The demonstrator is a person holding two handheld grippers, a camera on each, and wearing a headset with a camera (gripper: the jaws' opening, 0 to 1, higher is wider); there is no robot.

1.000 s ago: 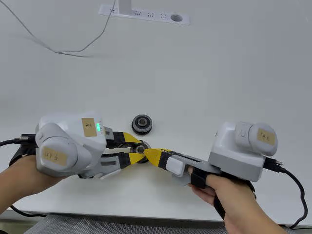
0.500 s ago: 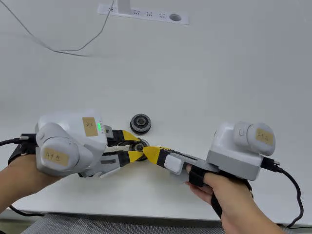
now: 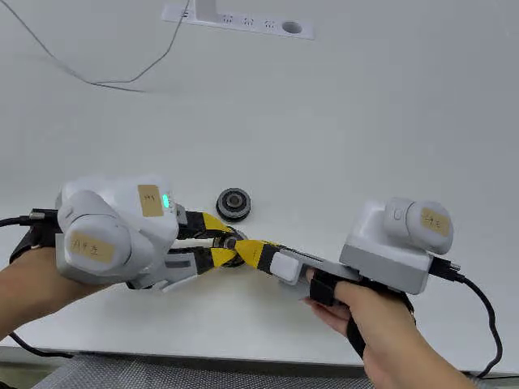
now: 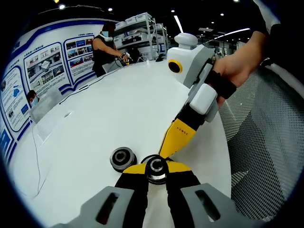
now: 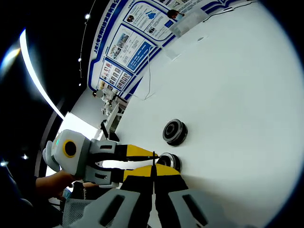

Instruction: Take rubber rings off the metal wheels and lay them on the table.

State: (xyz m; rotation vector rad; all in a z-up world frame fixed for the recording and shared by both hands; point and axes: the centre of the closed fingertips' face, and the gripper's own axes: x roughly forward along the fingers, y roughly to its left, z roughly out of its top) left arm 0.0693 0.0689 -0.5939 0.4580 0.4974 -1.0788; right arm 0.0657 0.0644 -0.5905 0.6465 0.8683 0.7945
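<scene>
A small metal wheel [image 3: 234,241] with a black rubber ring sits just above the table, and my left gripper [image 3: 228,248] is shut on it. In the left gripper view the wheel [image 4: 156,167] sits between the yellow jaws of that gripper [image 4: 156,171]. My right gripper [image 3: 242,250] comes in from the right, its jaws shut on the rubber ring at the wheel's edge. The right gripper view has its tips [image 5: 154,167] pressed together against that wheel [image 5: 171,161]. A second wheel [image 3: 234,203] with its ring lies flat on the table just beyond.
The white table [image 3: 340,138] stretches wide behind the wheels. A power strip [image 3: 243,22] and a thin grey cable [image 3: 97,83] lie at the far edge. The table's near edge runs just below both hands.
The right gripper's tips have edged a little left and up, closer in on the held wheel. The left gripper keeps its hold. The second wheel has not moved.
</scene>
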